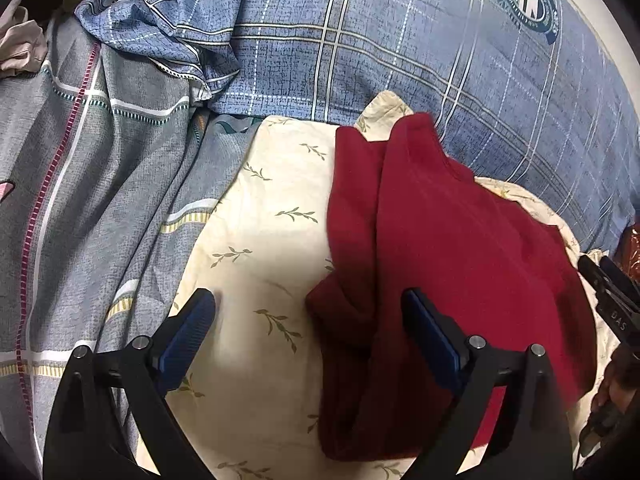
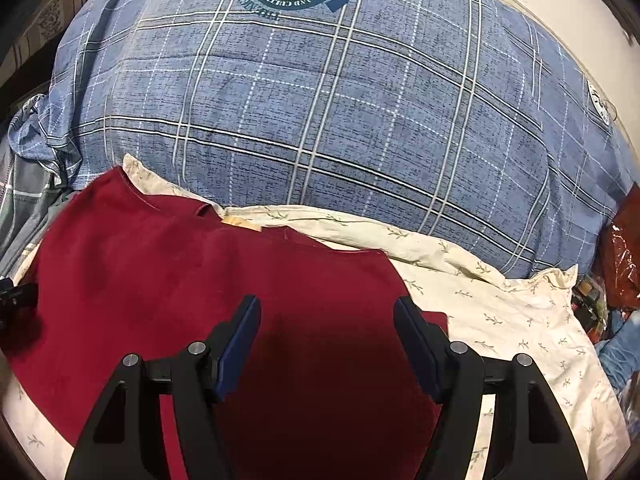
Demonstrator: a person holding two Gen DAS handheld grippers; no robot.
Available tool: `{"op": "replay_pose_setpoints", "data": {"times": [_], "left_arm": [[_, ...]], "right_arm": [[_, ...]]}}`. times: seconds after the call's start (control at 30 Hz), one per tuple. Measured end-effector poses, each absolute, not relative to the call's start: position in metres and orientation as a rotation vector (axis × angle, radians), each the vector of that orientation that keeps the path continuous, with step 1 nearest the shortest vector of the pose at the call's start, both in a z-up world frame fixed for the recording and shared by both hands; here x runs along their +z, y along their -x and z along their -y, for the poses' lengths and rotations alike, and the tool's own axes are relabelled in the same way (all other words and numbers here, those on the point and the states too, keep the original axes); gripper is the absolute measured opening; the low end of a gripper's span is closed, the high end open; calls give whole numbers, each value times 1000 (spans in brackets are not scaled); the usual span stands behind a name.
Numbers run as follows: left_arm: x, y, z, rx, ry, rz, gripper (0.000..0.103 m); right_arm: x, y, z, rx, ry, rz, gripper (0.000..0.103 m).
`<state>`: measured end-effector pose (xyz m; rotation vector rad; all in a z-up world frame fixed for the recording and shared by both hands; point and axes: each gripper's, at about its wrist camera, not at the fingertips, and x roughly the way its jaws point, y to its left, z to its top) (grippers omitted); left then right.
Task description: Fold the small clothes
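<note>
Open tongs (image 2: 326,308) over red garment (image 2: 200,264), "STARS" duvet (image 2: 360,120).

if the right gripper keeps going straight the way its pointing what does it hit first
Most likely the red garment: the open right gripper points down onto it, nothing between. Depth is hard to judge; a shallower line would reach the blue plaid pillow beyond.
</note>
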<state>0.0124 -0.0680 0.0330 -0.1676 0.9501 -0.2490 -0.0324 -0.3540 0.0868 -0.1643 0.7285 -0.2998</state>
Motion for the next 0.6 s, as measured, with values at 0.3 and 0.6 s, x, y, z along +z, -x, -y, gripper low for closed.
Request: {"op": "replay_pose_setpoints", "data": {"times": [0.3, 0.6], "left_arm": [[39, 1, 63, -278, 173, -951, 96], [36, -4, 60, -281, 198, -979, 96]], "right_arm": [[87, -35, 279, 118, -24, -864, 71], [68, -116, 181, 237, 43, -1049, 81]]}}
